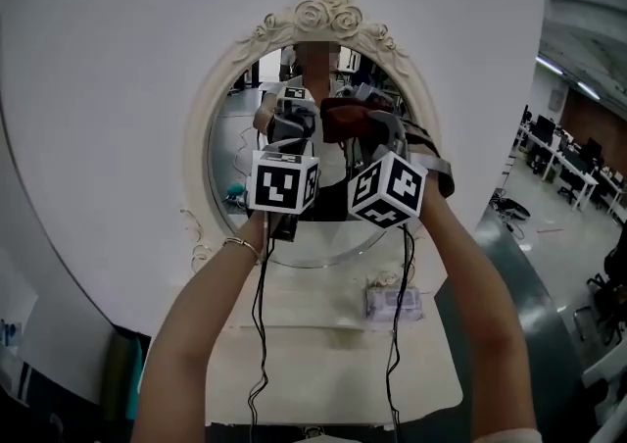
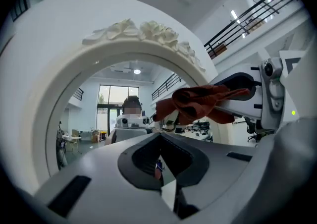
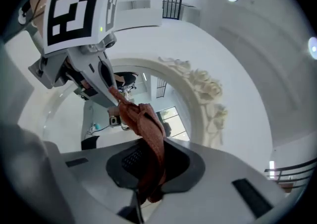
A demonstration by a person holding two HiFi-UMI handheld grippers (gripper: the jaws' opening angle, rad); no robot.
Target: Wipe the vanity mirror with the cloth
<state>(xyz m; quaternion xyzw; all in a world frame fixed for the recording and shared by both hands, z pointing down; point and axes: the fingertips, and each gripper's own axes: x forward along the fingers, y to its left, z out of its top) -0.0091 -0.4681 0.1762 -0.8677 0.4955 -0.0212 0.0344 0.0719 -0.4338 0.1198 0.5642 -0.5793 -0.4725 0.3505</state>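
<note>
The oval vanity mirror (image 1: 235, 142) hangs on a white wall in a cream frame topped with roses (image 1: 333, 12). Both grippers are raised close to the glass. A reddish-brown cloth (image 1: 345, 121) is bunched in my right gripper (image 1: 361, 127), which is shut on it; the cloth (image 3: 148, 129) rises out of its jaws (image 3: 148, 183). My left gripper (image 1: 294, 127) is just left of it, its jaws (image 2: 159, 171) closed together with nothing clearly between them. From the left gripper view the cloth (image 2: 198, 101) sticks out of the right gripper's fingers (image 2: 242, 100). The cloth's tip lies by the left gripper's fingertips (image 3: 111, 91); whether they touch is unclear.
A white vanity top (image 1: 294, 333) sits under the mirror with a small clear packet (image 1: 392, 302) on it. Black cables (image 1: 260, 333) hang from both grippers. To the right is an open office with desks (image 1: 568, 167). A teal object (image 1: 132, 372) stands at lower left.
</note>
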